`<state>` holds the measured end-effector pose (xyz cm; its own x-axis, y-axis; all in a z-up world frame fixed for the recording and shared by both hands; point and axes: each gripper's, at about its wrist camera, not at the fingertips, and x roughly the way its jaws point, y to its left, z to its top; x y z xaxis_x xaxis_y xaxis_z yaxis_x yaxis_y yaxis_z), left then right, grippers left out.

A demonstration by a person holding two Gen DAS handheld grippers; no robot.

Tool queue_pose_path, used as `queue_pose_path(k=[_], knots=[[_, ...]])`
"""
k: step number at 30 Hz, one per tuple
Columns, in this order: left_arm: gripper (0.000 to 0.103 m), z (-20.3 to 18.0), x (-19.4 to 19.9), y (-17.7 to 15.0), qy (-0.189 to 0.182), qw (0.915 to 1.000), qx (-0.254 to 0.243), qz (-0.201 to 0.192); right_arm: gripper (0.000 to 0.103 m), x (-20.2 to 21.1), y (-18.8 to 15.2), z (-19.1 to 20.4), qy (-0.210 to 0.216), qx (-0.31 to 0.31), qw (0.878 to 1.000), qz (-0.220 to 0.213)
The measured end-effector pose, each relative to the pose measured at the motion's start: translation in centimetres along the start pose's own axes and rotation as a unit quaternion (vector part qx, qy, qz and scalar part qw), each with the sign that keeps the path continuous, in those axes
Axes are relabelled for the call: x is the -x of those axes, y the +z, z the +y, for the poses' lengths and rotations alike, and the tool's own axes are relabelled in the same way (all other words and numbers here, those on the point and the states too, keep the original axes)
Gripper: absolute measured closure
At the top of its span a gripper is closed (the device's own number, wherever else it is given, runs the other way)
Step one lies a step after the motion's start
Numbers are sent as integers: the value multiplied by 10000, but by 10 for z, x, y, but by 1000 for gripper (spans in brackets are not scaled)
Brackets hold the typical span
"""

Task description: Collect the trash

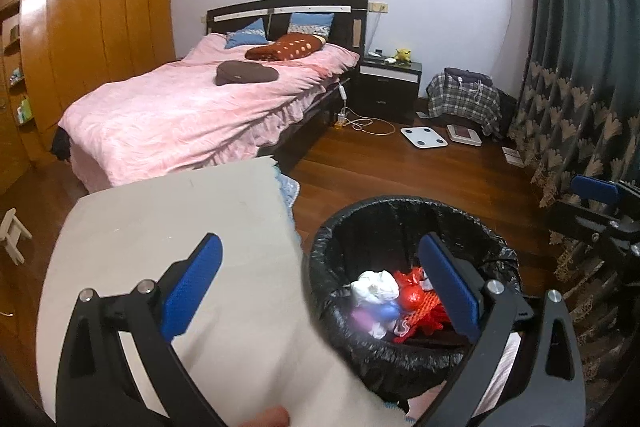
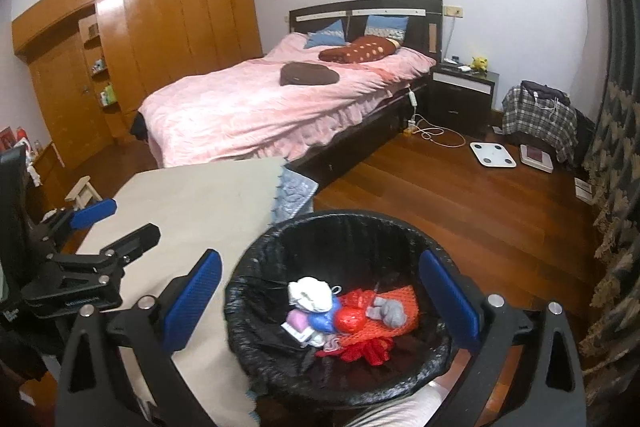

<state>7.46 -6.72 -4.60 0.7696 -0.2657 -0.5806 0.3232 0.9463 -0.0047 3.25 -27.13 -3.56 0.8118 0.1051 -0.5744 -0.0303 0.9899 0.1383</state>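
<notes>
left wrist view first: no readable writing anywhere here. the left gripper (image 1: pixel 320 283) has its two blue pads (image 1: pixel 192 283) spread wide, nothing between them and nothing touched; one pad hangs over the pale cloth-covered table (image 1: pixel 160 227), the other over the bin (image 1: pixel 400 355). the bin, lined with a black bag, sits just beside the table's edge, and the trash (image 1: pixel 396 301) lies inside it: a white crumpled wad, a blue ball, a red ball, some red wrapping, all in one heap. at the right edge, part of the right gripper (image 1: pixel 596 203) shows one blue pad. behind, one bed (image 1: pixel 192 115) with a pink cover, two blue pillows, one nightstand, two scales on the wooden floor. now the right wrist view: the right gripper (image 2: pixel 318 291) is likewise spread wide, empty, its two blue pads (image 2: pixel 192 299) straddling the bin (image 2: pixel 256 339) from above without contact. the trash (image 2: pixel 352 315) is clearer here: white wad, pink piece, blue ball, red ball, grey lump, orange mesh, red ribbon. the left gripper (image 2: pixel 104 223) sits at the left, jaws apart; small lettering on its black body is too blurred to read. one bed (image 2: pixel 256 115), two wall lamps behind.
</notes>
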Motion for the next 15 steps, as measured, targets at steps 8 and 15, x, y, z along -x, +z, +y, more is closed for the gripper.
queue_pose_path(k=[8,15], knots=[[7,6,37,2,244,9996,22,-115,6,16,4,24,65,83,9999,-8],[7,13,54,0,372,9990,172,-196,6,11,4,37,101,222,9997,55]])
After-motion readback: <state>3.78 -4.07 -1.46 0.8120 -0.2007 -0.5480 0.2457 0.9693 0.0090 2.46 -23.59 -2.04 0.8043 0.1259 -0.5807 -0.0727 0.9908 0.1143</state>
